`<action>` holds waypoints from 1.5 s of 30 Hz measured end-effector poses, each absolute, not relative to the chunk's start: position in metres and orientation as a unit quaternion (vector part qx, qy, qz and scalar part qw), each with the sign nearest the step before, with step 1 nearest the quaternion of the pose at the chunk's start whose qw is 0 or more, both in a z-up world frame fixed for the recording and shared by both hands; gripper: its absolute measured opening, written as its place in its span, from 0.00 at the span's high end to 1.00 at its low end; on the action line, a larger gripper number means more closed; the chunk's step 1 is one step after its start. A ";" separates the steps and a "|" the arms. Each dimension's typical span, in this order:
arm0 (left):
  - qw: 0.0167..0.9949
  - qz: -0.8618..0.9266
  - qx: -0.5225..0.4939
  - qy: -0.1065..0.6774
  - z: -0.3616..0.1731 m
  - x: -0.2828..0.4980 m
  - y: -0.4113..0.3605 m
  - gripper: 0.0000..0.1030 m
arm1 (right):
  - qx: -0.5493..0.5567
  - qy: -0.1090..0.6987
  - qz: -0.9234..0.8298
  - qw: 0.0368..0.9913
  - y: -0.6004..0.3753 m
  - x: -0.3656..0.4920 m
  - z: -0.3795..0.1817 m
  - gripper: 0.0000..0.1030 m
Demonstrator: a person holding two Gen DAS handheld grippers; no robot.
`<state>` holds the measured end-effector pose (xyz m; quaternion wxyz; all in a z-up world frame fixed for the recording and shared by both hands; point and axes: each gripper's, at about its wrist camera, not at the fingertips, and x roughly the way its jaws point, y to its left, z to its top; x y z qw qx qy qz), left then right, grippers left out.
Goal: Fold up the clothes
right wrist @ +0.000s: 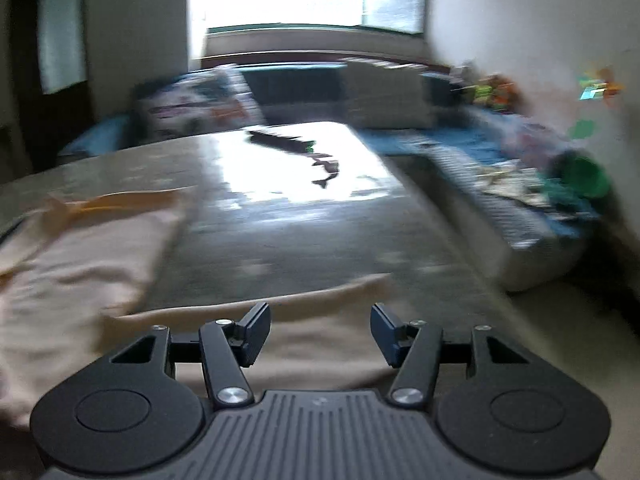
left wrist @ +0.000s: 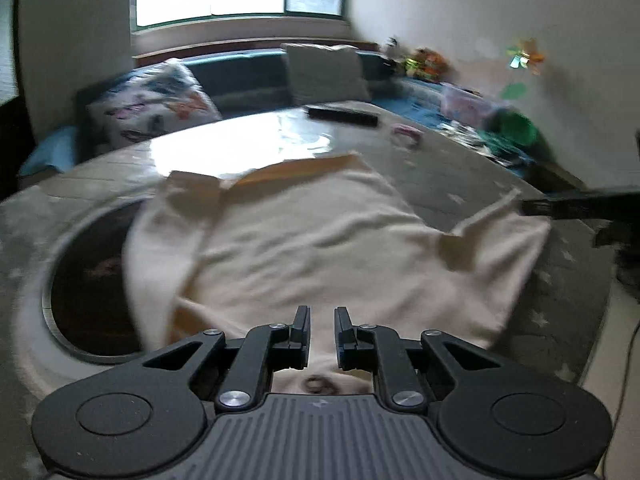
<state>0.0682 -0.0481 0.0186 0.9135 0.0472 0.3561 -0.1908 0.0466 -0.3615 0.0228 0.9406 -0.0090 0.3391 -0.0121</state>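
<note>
A cream garment (left wrist: 312,248) with orange trim lies spread on the grey table (left wrist: 460,184). My left gripper (left wrist: 322,338) is at the garment's near edge, its fingers a narrow gap apart with cloth between and below them; whether it pinches the cloth is unclear. The right gripper shows at the right edge of the left wrist view (left wrist: 576,206), beside a sleeve. In the right wrist view the right gripper (right wrist: 320,330) is open and empty above a cream sleeve (right wrist: 288,320). The garment's body (right wrist: 88,264) lies to its left. Both views are blurred.
A round dark opening (left wrist: 92,280) sits in the table left of the garment. A black remote (left wrist: 342,115) and a small pink object (left wrist: 406,132) lie at the far side. A sofa with cushions (left wrist: 328,72) and toys (left wrist: 516,128) stand behind and to the right.
</note>
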 end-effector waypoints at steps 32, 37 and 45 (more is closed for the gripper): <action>0.931 -0.095 0.059 0.347 0.025 0.174 -0.026 0.71 | -0.139 0.338 0.290 0.885 -0.194 0.041 0.012 0.43; 0.926 -0.089 0.062 0.362 0.008 0.217 -0.037 0.67 | -0.135 0.350 0.299 0.878 -0.195 0.048 0.004 0.43; 0.920 -0.068 0.043 0.385 -0.013 0.256 -0.036 0.67 | -0.124 0.360 0.305 0.873 -0.198 0.055 -0.002 0.42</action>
